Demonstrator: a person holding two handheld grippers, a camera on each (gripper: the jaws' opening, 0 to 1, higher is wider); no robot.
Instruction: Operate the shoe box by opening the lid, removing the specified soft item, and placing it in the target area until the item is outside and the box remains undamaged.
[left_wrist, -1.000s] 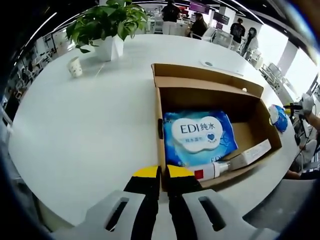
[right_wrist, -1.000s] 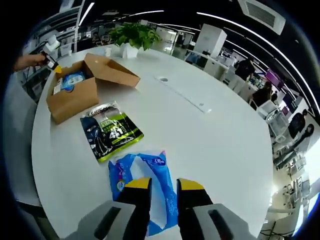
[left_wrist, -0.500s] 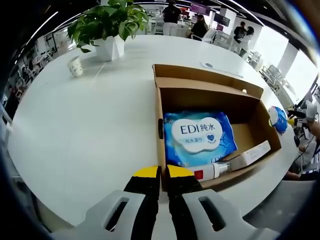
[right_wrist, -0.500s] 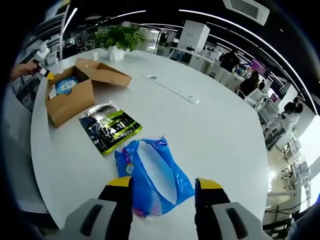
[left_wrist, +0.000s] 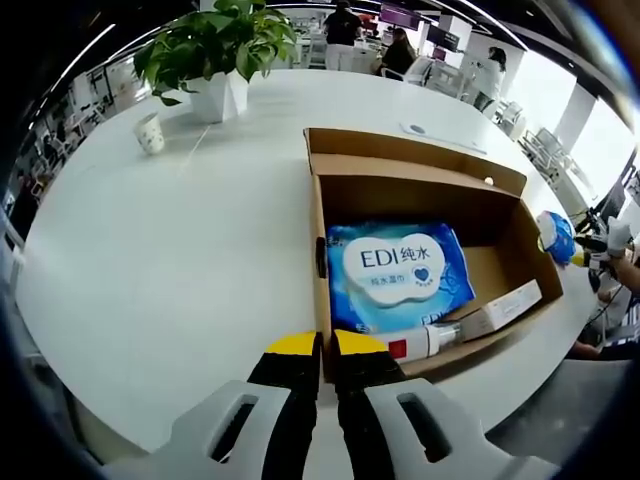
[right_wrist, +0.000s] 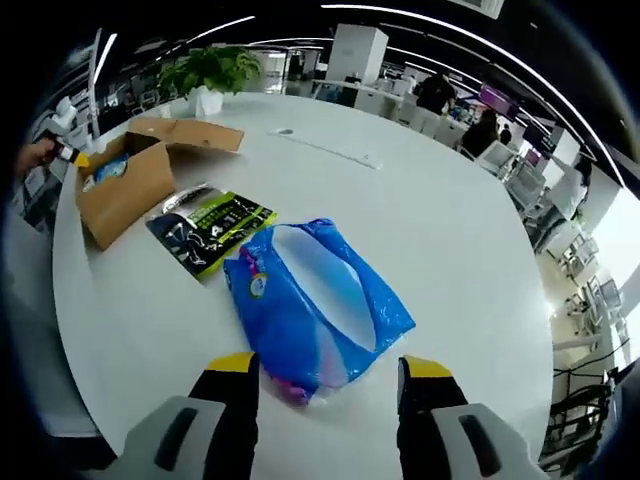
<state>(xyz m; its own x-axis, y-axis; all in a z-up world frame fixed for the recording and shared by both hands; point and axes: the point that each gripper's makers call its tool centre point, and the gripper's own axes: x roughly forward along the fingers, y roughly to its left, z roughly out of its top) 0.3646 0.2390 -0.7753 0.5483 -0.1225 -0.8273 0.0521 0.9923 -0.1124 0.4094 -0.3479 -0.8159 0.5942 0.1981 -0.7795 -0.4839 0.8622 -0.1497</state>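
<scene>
A: Blue bag lies on the table, outside the box; right gripper spread wide, empty.
B: Lid open. Left gripper pinches the box wall. Wipes pack and tube remain inside; green packet and plant nearby, nothing blocking

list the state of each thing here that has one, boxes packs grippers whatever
shoe box: open, lid folded back
wet wipes pack: lying flat inside the box
blue pack: out on the table
green and black pack: flat on the table beside the box
left gripper: shut on the box wall
right gripper: open
</scene>
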